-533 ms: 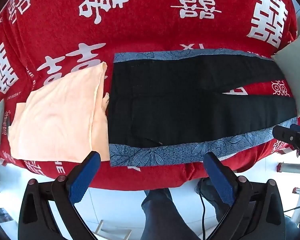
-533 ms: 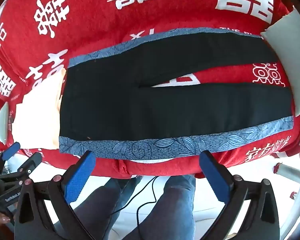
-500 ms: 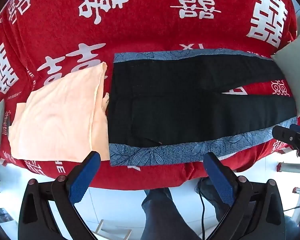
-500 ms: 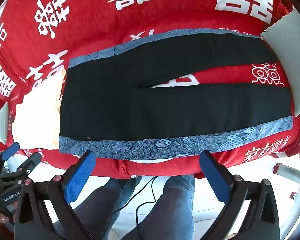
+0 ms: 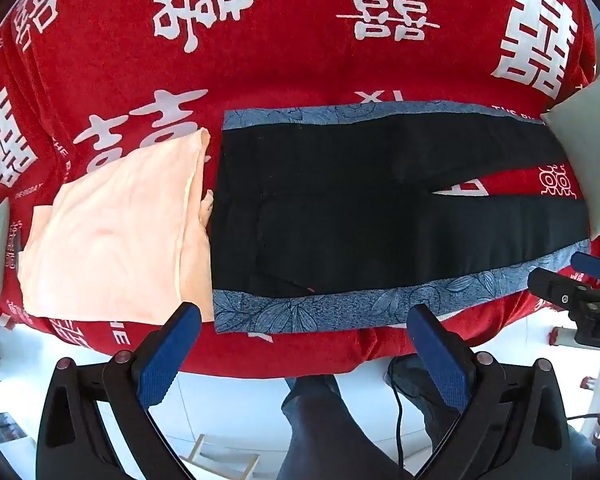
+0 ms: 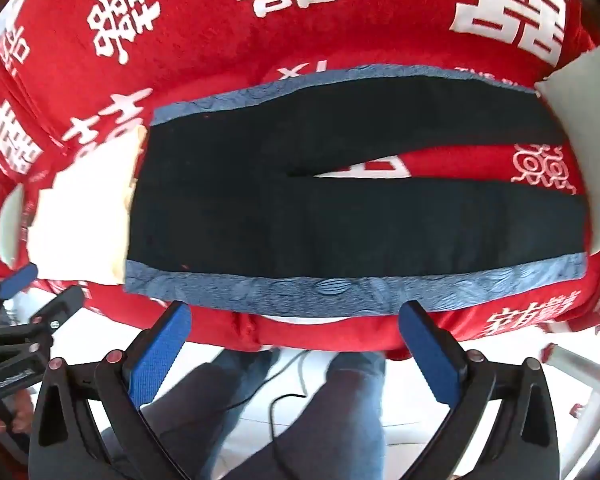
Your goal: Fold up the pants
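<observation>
Both claws are held spread wide, nothing pinched. The left claw (image 5: 304,316) and right claw (image 6: 296,316) are poised above the counter's (image 5: 300,60) near edge, over the flat pants (image 5: 380,216).

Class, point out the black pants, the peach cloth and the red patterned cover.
black pants (image 5: 340,216), left wrist view, seat area
peach cloth (image 5: 116,232), left wrist view, flat middle
red patterned cover (image 6: 220,60), right wrist view, bare part beyond pants

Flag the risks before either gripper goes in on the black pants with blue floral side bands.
1. The folded peach cloth butts against the waist of the black pants with blue floral side bands; the open left gripper could pinch both.
2. The near blue band lies along the edge of the red printed table cover; the open right gripper may snag that cover too.
3. The pale cushion overlaps the leg ends and may drag.
</observation>
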### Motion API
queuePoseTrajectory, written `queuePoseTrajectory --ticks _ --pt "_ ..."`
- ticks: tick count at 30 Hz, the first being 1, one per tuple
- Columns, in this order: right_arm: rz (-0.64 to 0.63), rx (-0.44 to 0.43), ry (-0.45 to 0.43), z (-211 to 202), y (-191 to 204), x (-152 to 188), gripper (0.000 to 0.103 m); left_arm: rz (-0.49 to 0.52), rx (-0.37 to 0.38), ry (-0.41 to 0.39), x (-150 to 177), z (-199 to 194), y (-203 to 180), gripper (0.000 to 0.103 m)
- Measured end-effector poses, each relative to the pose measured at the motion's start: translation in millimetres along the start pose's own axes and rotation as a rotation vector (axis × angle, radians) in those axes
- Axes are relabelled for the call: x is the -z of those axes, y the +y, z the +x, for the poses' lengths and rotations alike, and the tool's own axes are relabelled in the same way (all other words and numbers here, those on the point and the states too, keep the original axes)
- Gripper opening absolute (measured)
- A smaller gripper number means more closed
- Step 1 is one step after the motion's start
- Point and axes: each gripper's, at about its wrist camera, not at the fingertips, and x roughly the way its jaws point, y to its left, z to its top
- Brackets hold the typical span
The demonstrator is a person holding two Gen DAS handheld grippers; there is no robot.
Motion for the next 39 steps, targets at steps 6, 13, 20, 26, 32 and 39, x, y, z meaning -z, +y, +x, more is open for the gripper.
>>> queuePoseTrajectory --ticks 6,13,20,26,32,39 --pt "-0.011 0.047 -0.019 -7.0 -3.1 -5.2 0.103 -0.003 -0.024 -0.026 -5.8 -4.3 -1.2 0.103" --pt "-0.020 0.060 -0.032 -10.5 -4.9 -10.1 0.103 0.017 -0.048 -0.061 -8.3 -12.0 -5.7 0.103" --pt "-0.023 0.075 -0.043 -14.1 -4.8 -8.5 0.103 0.021 -0.054 -0.078 -10.1 -16.2 -7.4 0.103" --pt "-0.022 0.080 -0.044 -14.4 -6.6 -9.7 0.103 0.018 -0.066 -0.092 -10.2 -19.6 -8.4 0.103" --pt "-0.035 0.081 -0.043 -14.7 -6.9 -9.9 0.103 0.003 -0.072 -0.096 -9.1 -21.0 -6.2 0.103" --pt "-0.034 0.078 -0.043 -14.9 -7.3 -10.3 0.103 -0.001 -0.082 -0.097 -8.4 -22.5 -7.5 0.103"
